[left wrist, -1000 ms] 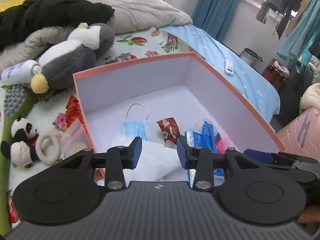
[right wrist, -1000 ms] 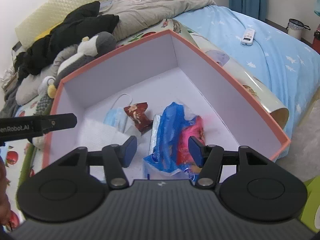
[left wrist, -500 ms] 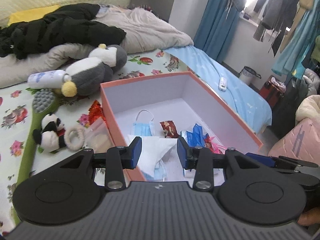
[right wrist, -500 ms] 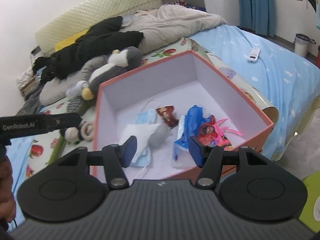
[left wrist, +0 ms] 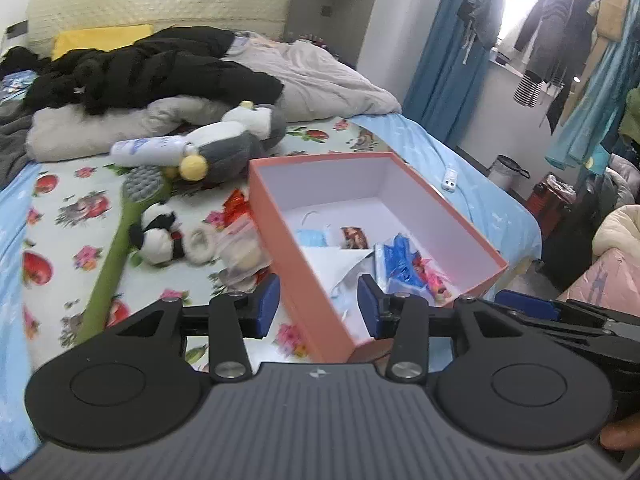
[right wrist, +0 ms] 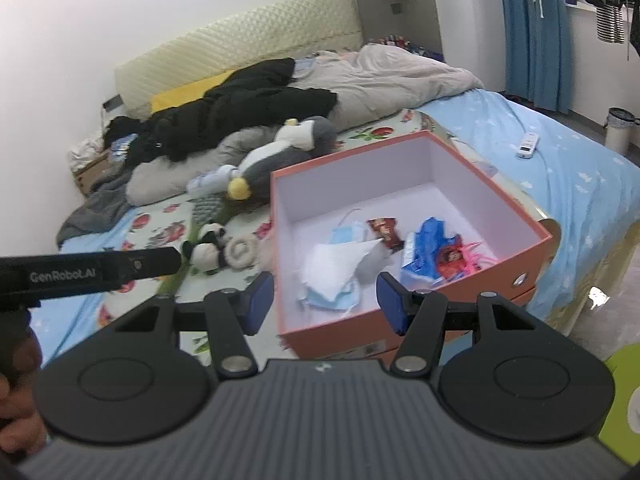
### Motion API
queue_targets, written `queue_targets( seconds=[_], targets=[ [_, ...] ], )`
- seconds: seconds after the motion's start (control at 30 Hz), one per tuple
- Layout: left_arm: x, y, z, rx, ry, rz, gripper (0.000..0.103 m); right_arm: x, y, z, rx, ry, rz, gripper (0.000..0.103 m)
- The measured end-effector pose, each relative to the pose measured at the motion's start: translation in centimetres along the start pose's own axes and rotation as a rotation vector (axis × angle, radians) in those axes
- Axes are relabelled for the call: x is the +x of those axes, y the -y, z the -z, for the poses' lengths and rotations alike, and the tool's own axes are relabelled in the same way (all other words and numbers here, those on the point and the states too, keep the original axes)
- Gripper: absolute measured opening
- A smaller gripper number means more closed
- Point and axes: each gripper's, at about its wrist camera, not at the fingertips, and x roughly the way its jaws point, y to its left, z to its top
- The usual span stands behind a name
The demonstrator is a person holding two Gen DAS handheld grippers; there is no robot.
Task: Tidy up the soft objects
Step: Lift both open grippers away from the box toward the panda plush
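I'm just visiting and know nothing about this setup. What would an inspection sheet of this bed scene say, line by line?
Surface: bed with a floral sheet.
Job's things: orange box holding face masks and a blue packet; panda plush and penguin plush lie outside, on the sheet.
Clutter: black jacket, white bottle, green brush, remote.
Grippers: left gripper open, empty; right gripper open, empty.
Cables: nothing seen.
Surroundings: blue curtain, hanging clothes.
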Motion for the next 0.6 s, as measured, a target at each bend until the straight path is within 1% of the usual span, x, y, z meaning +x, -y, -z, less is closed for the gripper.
queue_targets(
  seconds=[0.1,0.3,0.47,0.53,0.6],
  targets=[
    [-1.8,-0.8,1.4,-0.016,0.007,-0.026,0.050,-0.7,-1.1,0.9,-0.019,-0.006,-0.027,0.060],
    [-4.7,-2.5,4.2,-0.058,0.002,-0.070,0.054,-1.7,-4.2,3.0,-0.111,-0.012,-0.088,0.060],
    [-6.0,-4.2,6.6,-0.080,-0.037,-0.127,0.059,-1.7,-6.2,4.6,-0.133,-0.025,-0.149,0.060],
    [-6.5,-4.7,7.6,-0.082,-0.051,-0.136,0.059,-1.4,-7.1,5.1,-0.147,-0.035,-0.167,0.060],
    [-6.9,-5.6,8.4,-0.107,-0.065,-0.153,0.061,-1.1,-8.0,5.7,-0.174,-0.046,-0.187,0.060]
  ],
)
